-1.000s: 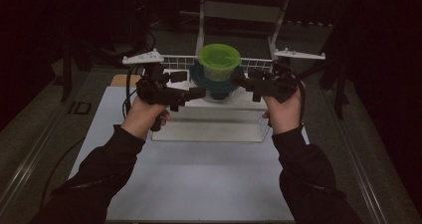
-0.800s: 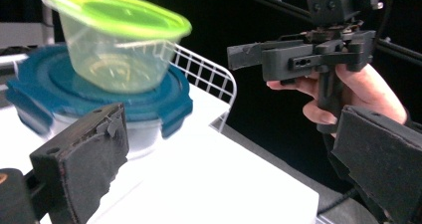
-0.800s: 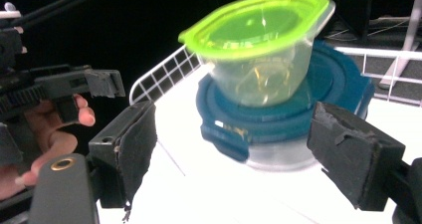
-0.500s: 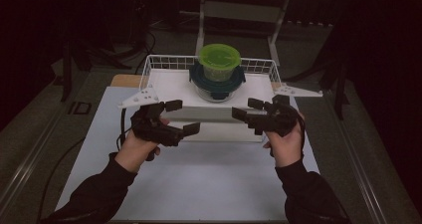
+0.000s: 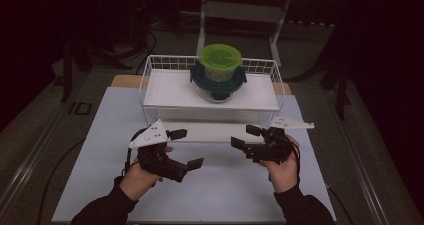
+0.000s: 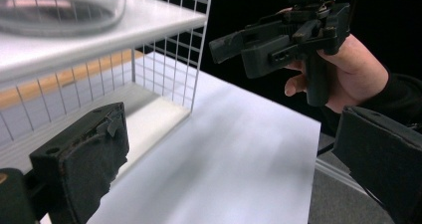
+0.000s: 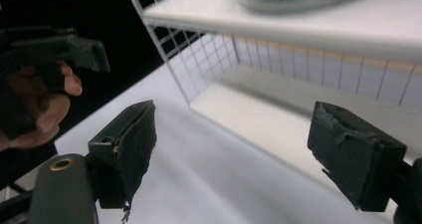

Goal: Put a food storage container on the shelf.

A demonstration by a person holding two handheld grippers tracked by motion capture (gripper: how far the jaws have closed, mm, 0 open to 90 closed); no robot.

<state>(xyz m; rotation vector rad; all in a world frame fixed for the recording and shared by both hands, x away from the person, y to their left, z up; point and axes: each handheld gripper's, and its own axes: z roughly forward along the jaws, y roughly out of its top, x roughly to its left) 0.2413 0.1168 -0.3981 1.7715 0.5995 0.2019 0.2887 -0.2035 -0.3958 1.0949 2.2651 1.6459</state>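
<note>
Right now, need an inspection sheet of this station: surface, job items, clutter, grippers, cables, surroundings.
Surface: white table mat, bare in front of the rack.
Job's things: white wire rack with a white shelf; on it a stack of a clear bowl, a dark teal lid and a green-lidded container.
Clutter: nothing seen.
Grippers: left gripper open, holding nothing; right gripper open, holding nothing; both in front of the rack, apart from it.
Cables: a dark cable trails off the mat's left edge.
Surroundings: dark room; a grey metal frame behind the table.
</note>
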